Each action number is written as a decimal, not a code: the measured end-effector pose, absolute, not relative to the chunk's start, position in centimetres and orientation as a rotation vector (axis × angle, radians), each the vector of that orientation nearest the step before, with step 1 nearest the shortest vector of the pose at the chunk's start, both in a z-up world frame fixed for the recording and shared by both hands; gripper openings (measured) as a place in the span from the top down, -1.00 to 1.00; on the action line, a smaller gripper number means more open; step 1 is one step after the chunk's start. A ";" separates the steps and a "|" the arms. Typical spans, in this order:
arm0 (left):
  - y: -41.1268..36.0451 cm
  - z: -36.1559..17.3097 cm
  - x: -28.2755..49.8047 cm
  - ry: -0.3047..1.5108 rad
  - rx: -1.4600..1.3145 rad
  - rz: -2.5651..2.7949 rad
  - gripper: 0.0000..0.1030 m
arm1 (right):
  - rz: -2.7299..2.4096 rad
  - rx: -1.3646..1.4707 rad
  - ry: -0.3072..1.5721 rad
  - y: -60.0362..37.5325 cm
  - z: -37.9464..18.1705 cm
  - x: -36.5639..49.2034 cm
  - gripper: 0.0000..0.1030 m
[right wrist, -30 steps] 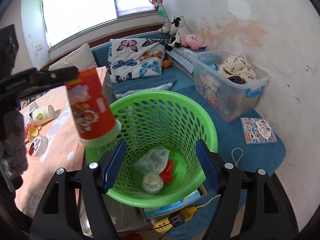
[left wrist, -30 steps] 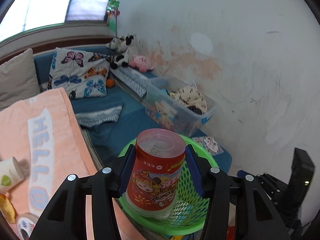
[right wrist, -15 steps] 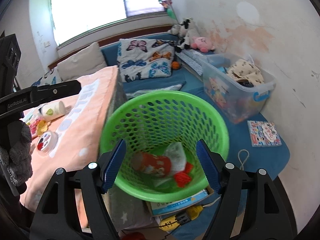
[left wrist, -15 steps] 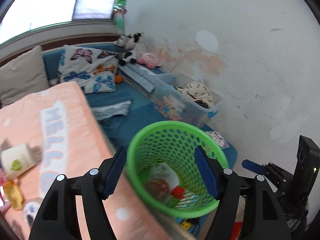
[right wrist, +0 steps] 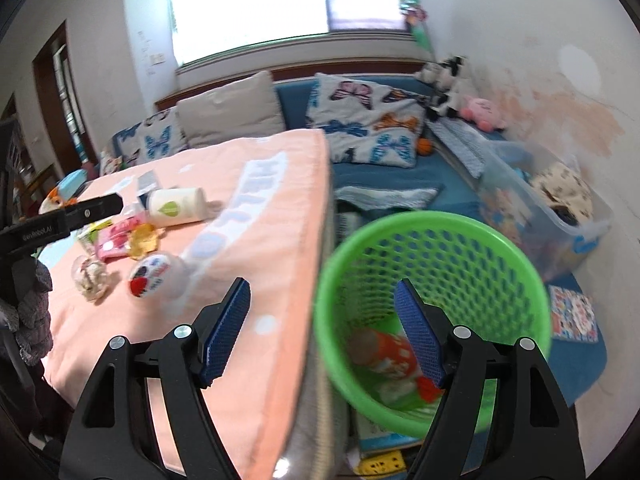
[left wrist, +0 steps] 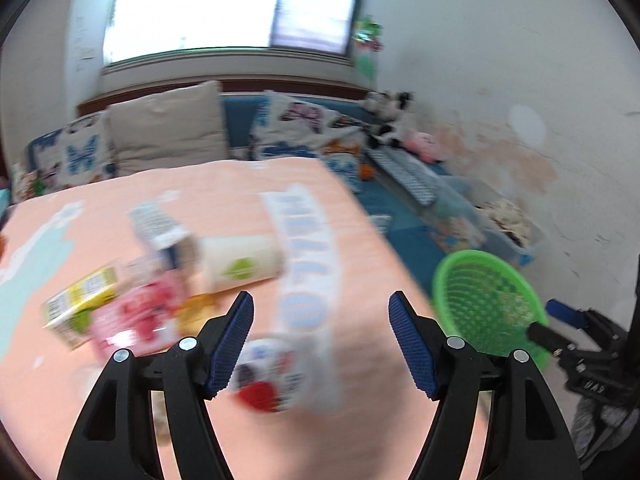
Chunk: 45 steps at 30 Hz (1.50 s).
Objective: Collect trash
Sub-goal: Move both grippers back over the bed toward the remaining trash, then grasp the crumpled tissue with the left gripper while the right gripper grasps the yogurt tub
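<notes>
Peach bedding [left wrist: 224, 200] filled the left view as we swung back from the green basket [right wrist: 432, 248]. Left gripper [left wrist: 320, 340] gaped wide, empty; right gripper [right wrist: 322, 332] likewise. A second earlier ours clamped the red can [right wrist: 384, 354], which then lay inside the basket (one item collected). Remaining trash: white cup [left wrist: 240, 262], round tub [left wrist: 266, 372].

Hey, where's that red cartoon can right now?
The red cartoon can lies on its side at the bottom of the green basket, low and right of centre in the right wrist view, just off the peach tablecloth's edge.
</notes>
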<state>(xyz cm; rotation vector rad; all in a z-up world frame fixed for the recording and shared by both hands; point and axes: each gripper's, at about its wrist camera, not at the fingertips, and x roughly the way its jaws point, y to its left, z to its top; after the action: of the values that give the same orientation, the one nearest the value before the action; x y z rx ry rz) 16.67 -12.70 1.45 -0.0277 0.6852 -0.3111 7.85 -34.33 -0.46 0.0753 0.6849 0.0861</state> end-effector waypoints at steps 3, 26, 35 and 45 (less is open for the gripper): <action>-9.3 0.9 16.3 0.686 -0.025 -0.240 -0.31 | 0.134 0.061 0.691 -32.2 -0.4 8.8 -0.45; -1.9 -6.2 16.2 0.820 0.000 -0.137 -0.10 | 0.418 -0.049 0.824 -19.1 -4.7 14.5 -0.56; -1.7 -7.0 16.5 0.843 0.000 -0.142 0.10 | 0.454 -0.086 0.870 -16.8 -6.7 16.1 -0.63; -1.3 -7.6 16.4 0.859 -0.004 -0.138 0.10 | 0.472 -0.123 0.906 -14.8 -8.8 17.8 -0.73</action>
<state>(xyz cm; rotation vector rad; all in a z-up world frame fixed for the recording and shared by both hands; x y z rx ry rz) 16.43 -1.28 -7.57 -0.0035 0.8589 -0.1380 17.79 -14.80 -8.75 -0.1234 0.9061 0.4718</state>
